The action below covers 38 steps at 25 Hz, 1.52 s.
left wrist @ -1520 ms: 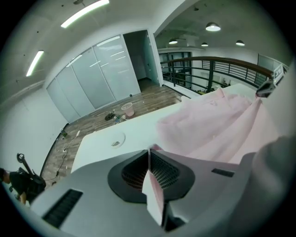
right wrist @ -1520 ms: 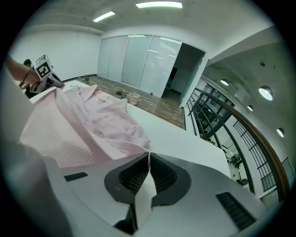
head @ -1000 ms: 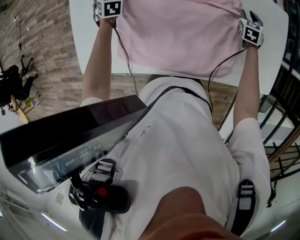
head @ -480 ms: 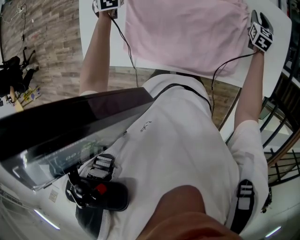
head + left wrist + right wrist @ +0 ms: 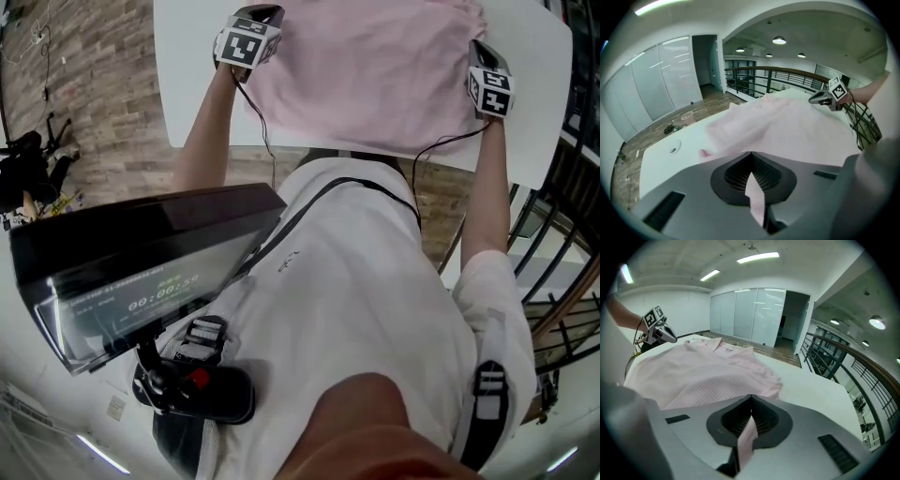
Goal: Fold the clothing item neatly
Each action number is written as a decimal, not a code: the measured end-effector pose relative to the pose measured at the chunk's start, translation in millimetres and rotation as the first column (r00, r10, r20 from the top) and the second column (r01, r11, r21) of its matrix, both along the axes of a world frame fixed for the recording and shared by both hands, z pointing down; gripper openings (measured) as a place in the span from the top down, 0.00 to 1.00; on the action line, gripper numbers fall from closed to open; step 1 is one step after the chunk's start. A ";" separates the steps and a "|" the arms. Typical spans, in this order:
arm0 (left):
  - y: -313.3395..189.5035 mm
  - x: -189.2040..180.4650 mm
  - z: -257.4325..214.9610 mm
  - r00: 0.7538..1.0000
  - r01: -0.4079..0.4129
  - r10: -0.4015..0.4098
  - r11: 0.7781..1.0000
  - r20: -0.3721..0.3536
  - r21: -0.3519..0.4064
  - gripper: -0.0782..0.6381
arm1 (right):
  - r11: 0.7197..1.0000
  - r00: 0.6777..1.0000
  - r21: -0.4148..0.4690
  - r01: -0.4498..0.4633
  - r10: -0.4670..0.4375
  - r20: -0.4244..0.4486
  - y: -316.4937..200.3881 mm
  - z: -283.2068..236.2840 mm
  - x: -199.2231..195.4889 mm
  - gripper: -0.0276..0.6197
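My left gripper [image 5: 263, 18] is pressed together on the left side of the pink shirt [image 5: 366, 66], with a strip of the fabric caught between the pads. Its jaws have just closed on it. My right gripper [image 5: 479, 51] pinches the shirt's right side in the same way. Its jaws have also just closed, and a pink strip runs between them. The shirt lies spread on the white bench [image 5: 187, 89], with its near hem reaching the bench edge in front of me. The cloth bunches a little by each gripper. Both grippers slant down toward the bench, one at either side of the shirt.
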<state>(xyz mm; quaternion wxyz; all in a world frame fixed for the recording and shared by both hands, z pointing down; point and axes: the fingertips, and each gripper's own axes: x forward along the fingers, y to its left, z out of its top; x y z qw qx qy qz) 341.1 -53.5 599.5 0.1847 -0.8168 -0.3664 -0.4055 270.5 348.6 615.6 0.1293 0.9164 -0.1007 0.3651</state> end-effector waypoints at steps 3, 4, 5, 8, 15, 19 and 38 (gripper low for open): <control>21.1 -19.4 18.5 0.995 -0.095 0.095 0.995 0.000 -0.002 0.89 | 0.999 0.999 -0.004 0.039 -0.039 0.017 -11.6 10.6 1.3 0.95; 31.0 -24.1 23.3 0.992 -0.129 0.129 0.992 0.001 0.001 0.89 | 0.998 0.998 -0.004 0.059 -0.059 0.007 -16.6 8.3 4.9 0.95; 42.9 -27.5 28.4 0.988 -0.157 0.157 0.988 0.004 0.010 0.89 | 0.996 0.996 0.000 0.085 -0.085 -0.006 -21.4 5.6 9.2 0.95; 89.7 -36.2 38.0 0.973 -0.232 0.233 0.970 0.003 0.067 0.89 | 0.982 0.982 0.032 0.186 -0.184 -0.042 -34.9 2.4 17.9 0.95; 154.4 -62.7 28.5 0.925 -0.375 0.381 0.917 -0.017 0.134 0.89 | 0.912 0.915 0.071 0.404 -0.401 -0.050 -121.0 -12.0 23.8 0.95; 157.4 -62.5 48.0 0.927 -0.371 0.374 0.914 0.012 0.167 0.89 | 0.888 0.890 0.069 0.455 -0.455 -0.008 -149.6 7.3 30.4 0.95; 135.9 -75.8 7.1 0.963 -0.228 0.248 0.959 -0.108 0.169 0.89 | 0.925 0.926 -0.034 0.378 -0.377 0.020 -112.7 -25.6 -36.9 0.95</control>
